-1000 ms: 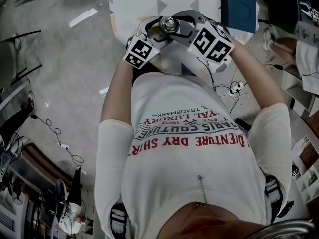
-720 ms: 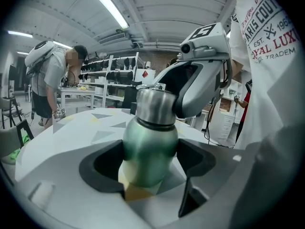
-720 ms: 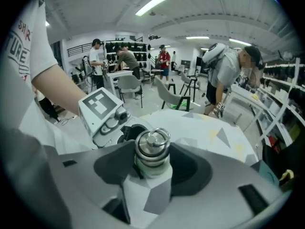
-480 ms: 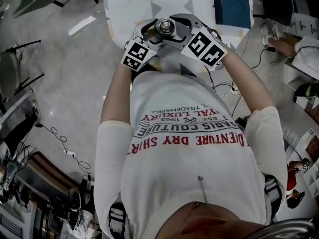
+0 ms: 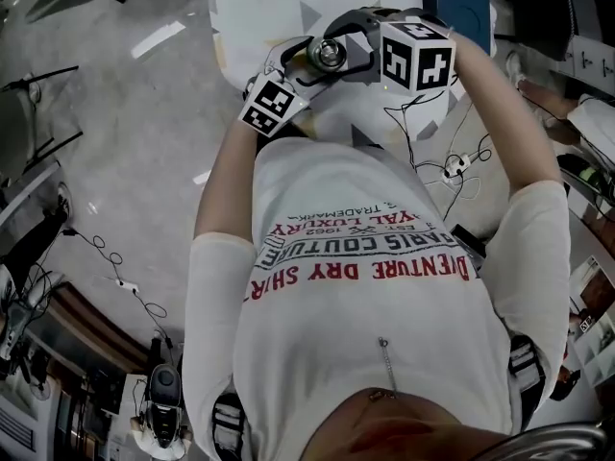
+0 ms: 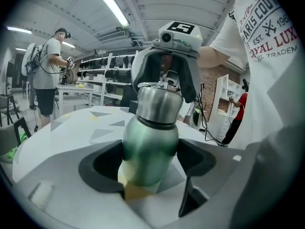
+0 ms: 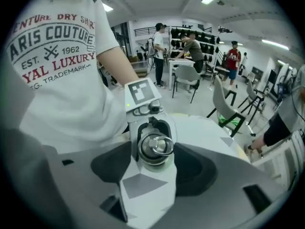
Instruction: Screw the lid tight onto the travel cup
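Note:
The travel cup has a green body and a steel lid with a ring on top. My left gripper is shut on the green body and holds the cup upright above the table. In the head view the lid shows between the two marker cubes. My right gripper reaches over the lid. Its jaws are opening, with a gap on each side of the lid between them. The right gripper also shows behind the lid in the left gripper view.
A white table with grey triangles lies under the cup. A dark blue box stands at its right edge. Cables and a socket strip lie on the floor to the right. People and chairs stand farther back in the room.
The right gripper's marker cube has rolled and risen beside the lid. The left gripper still holds the cup, which has barely shifted.

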`<state>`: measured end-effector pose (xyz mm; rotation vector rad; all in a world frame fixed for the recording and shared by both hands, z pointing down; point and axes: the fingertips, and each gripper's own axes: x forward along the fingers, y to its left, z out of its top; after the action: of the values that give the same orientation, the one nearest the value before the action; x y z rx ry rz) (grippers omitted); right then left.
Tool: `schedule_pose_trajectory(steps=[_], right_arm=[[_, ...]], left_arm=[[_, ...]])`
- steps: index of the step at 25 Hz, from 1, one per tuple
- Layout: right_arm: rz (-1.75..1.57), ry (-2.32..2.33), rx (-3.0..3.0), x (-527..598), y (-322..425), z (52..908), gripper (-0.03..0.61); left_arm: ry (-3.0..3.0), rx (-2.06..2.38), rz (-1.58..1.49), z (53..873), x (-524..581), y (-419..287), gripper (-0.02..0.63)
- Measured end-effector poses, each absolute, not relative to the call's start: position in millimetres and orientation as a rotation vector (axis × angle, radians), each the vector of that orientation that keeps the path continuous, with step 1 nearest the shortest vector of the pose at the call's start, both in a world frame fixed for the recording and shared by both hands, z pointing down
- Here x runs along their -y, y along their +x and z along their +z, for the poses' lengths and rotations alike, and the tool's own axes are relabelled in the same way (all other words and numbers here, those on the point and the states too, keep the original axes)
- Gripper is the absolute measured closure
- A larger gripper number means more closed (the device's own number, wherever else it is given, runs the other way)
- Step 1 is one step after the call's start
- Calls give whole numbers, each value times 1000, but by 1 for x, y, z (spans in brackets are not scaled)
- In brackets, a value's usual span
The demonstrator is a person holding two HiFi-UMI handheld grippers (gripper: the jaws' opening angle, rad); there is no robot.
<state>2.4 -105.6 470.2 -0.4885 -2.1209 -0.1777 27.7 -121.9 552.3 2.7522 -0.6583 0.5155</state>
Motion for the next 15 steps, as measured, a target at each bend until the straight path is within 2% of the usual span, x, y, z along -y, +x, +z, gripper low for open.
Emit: schedule_pose_trajectory(steps=[2, 6, 15], right_arm=[[-194, -512, 2113, 109, 0, 469, 315], [-185, -540, 2113, 110, -3, 470, 336], [-3, -320, 2186, 113, -2, 472, 339]], left_arm=[[2753, 661, 517, 552, 121, 28, 252], [2753, 659, 521, 552, 121, 27, 252], [2751, 667, 519, 554, 123, 26, 252]])
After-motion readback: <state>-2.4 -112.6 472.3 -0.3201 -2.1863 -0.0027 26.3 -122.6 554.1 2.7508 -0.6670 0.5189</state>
